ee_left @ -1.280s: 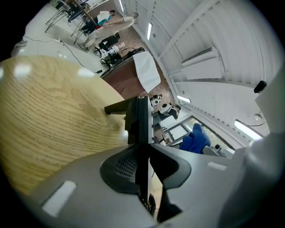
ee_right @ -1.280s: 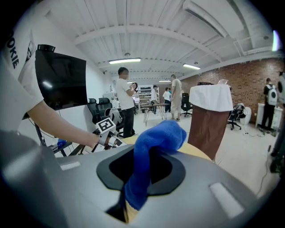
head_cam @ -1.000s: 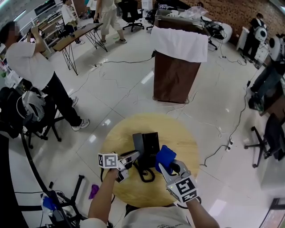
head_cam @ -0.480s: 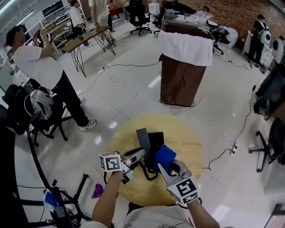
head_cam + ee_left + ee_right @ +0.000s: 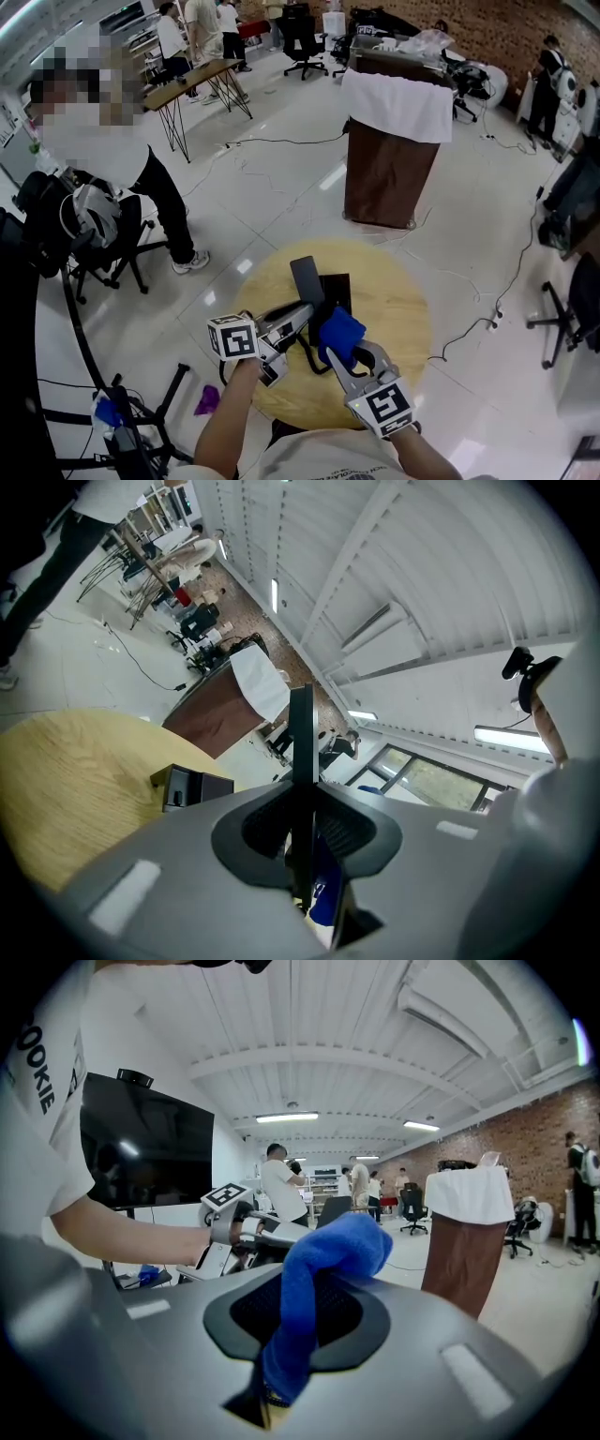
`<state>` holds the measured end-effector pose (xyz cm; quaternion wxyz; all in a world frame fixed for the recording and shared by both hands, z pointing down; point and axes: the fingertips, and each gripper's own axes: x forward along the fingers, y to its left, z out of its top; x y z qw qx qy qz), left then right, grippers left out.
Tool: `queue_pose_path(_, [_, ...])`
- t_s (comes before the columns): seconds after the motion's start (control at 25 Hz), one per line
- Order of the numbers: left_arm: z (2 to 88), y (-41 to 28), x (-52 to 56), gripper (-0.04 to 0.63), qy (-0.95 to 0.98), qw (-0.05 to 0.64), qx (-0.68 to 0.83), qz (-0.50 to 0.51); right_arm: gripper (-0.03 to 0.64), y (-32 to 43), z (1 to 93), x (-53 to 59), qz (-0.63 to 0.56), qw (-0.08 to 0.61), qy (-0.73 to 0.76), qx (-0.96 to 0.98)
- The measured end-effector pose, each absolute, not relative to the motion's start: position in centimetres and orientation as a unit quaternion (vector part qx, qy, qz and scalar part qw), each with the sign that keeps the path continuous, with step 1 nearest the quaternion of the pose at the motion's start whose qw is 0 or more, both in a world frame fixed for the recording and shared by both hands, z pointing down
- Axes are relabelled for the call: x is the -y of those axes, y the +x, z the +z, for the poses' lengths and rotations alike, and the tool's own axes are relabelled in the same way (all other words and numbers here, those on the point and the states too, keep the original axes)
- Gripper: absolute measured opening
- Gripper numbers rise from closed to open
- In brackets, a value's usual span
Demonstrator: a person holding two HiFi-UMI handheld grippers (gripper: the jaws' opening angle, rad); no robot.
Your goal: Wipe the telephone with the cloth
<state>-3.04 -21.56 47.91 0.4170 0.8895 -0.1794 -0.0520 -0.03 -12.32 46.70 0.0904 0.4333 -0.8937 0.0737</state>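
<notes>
On the round wooden table stands the black telephone base. Its flat black handset is lifted off the base and held up, with my left gripper shut on its lower end. In the left gripper view the handset stands edge-on, pinched between the jaws of the left gripper. A black cord loops down to the table. My right gripper is shut on a bunched blue cloth, just right of the handset; whether they touch I cannot tell.
A brown lectern draped with a white cloth stands on the floor beyond the table. A person stands at left by an office chair. Cables trail on the floor at right. A tripod stands at the near left.
The left gripper has risen with the handset, lifting it higher off the base. The right gripper with the cloth has moved up a little beside it.
</notes>
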Motion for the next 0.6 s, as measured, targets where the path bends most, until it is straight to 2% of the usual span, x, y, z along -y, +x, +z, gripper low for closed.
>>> queue_pose_path(0.6, [47.1, -2.6, 19.4, 0.064, 0.901, 0.39, 0.188, -0.03, 0.061, -0.8, 43.5, 13.4, 0.04, 0.071, 0.436, 0.896])
